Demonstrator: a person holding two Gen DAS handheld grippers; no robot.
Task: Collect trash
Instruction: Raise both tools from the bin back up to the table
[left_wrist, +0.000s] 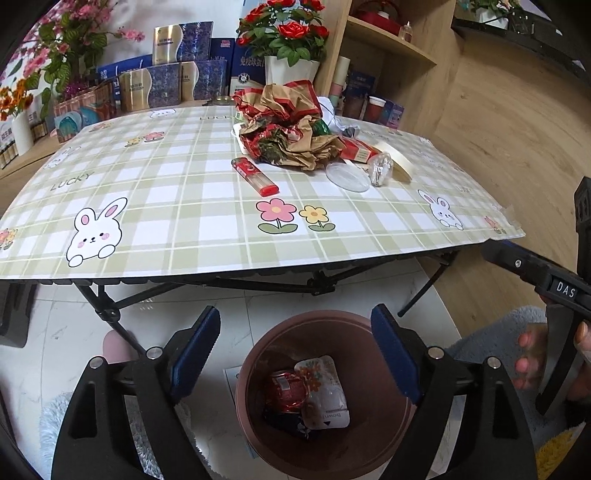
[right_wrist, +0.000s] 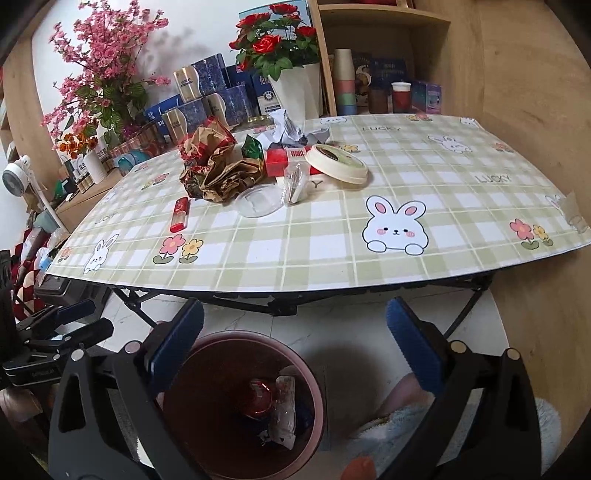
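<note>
Left gripper: the black hand-held left gripper with blue pads (left_wrist: 295, 354) hangs over the bin's mouth, jaws spread wide, nothing between them.

Right gripper: the matching right gripper (right_wrist: 295, 350) hovers just beside the bin, toward the table's near right corner, jaws also wide and empty; its handle and a person's fingers show at the right edge of the left view.

Bin: the round reddish-brown plastic bin (left_wrist: 388, 424) stands on the pale marble floor below the near edge of the table; a red crushed can (left_wrist: 286, 391) and a clear flower-printed pouch (left_wrist: 325, 391) already lie inside.

Table: the folding table under a green-checked rabbit-print cloth (left_wrist: 166, 206) carries what is left, all in its far half.

Next item, by my reading: the red-and-clear plastic lighter (left_wrist: 255, 176) lies alone, nearest the near edge, ahead of and above both grippers; its long axis runs diagonally from far left to near right in the left view.

Nearer hand: the left, judging by how centrally the lighter sits in its view.

Behind it: a clear round plastic lid (left_wrist: 347, 177), a cream paper cup lid (right_wrist: 336, 162), a red carton (right_wrist: 277, 162) and the crumpled brown-and-red paper wrapping (left_wrist: 291, 129), bunched toward the far edge.
</note>
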